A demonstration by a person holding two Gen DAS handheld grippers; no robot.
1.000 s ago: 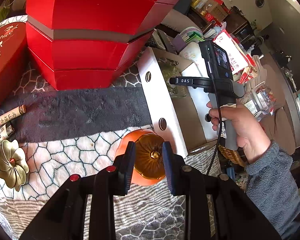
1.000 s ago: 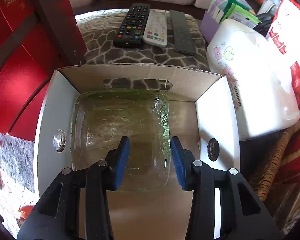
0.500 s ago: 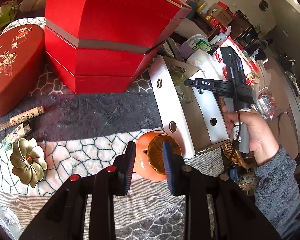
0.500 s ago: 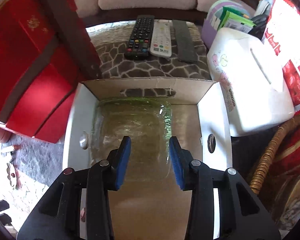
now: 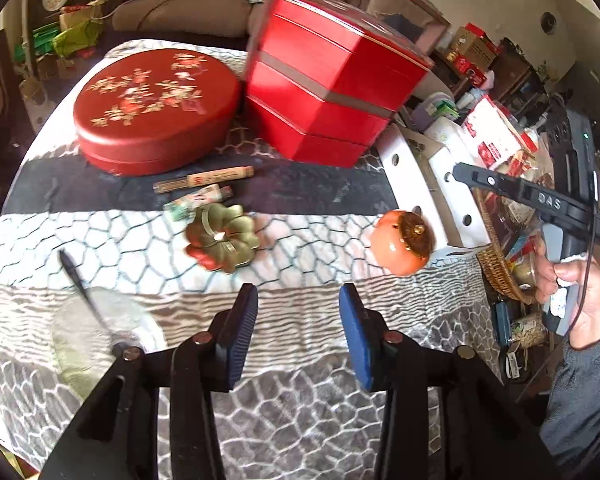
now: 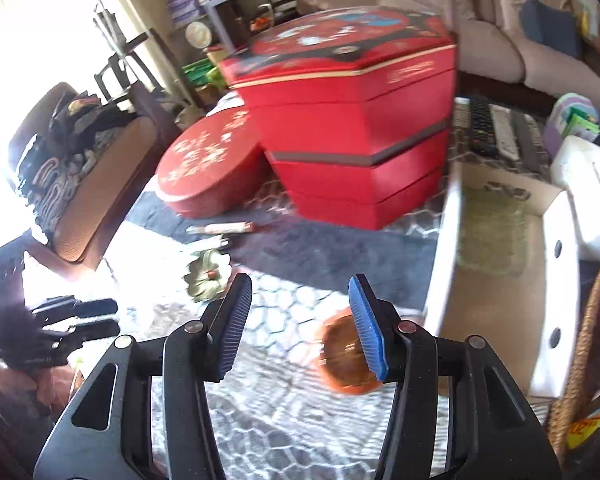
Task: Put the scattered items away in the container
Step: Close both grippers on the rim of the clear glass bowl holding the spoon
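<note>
Lidded pot (image 5: 403, 241) beside cardboard box (image 5: 404, 168), flower dish (image 5: 221, 237) left, tiered box (image 5: 324, 92) behind

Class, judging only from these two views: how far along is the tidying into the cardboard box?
Done: one clear dish lies in the box. In hand: nothing; both hand-held grippers, left and right, are opening with nothing between the jaws. Left: the orange pot, gold flower dish, two tubes and a pen lie on the cloth.
</note>
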